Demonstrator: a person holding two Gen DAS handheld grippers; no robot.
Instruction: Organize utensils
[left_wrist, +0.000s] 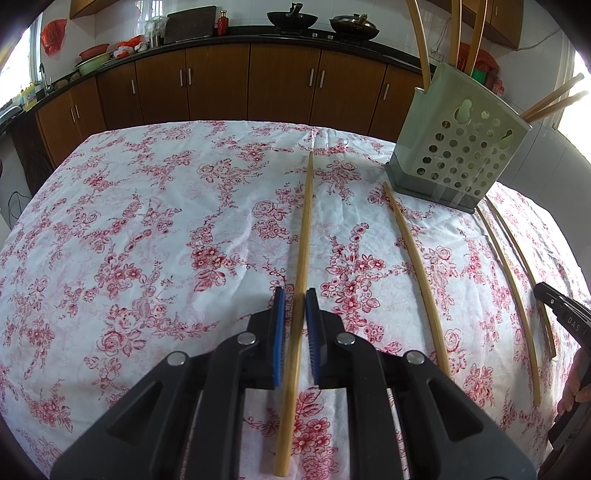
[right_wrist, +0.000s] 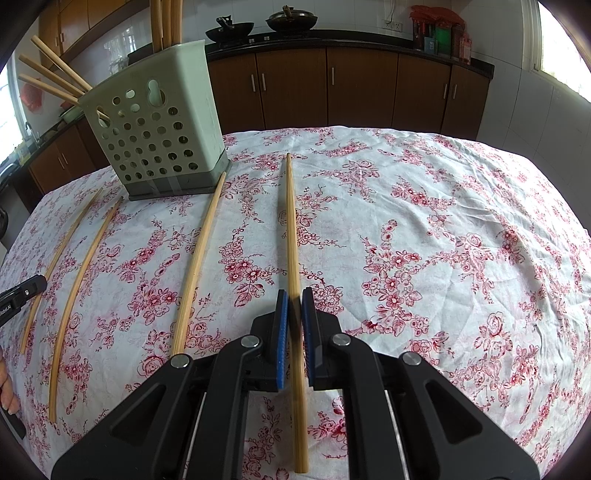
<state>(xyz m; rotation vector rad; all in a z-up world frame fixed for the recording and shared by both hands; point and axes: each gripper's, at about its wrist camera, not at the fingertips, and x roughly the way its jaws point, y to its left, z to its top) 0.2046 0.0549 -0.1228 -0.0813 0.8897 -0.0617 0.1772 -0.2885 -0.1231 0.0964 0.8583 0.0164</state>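
Note:
Several bamboo chopsticks lie on the floral tablecloth. In the left wrist view my left gripper straddles one chopstick; its blue pads stand slightly apart from the stick. In the right wrist view my right gripper straddles another chopstick, pads close on either side with a small gap. A pale green perforated utensil holder stands at the back, also in the right wrist view, with several chopsticks standing in it.
Three more chopsticks lie loose: one right of my left gripper and two beyond it; in the right view one near the holder and two at left. Kitchen cabinets stand behind the table.

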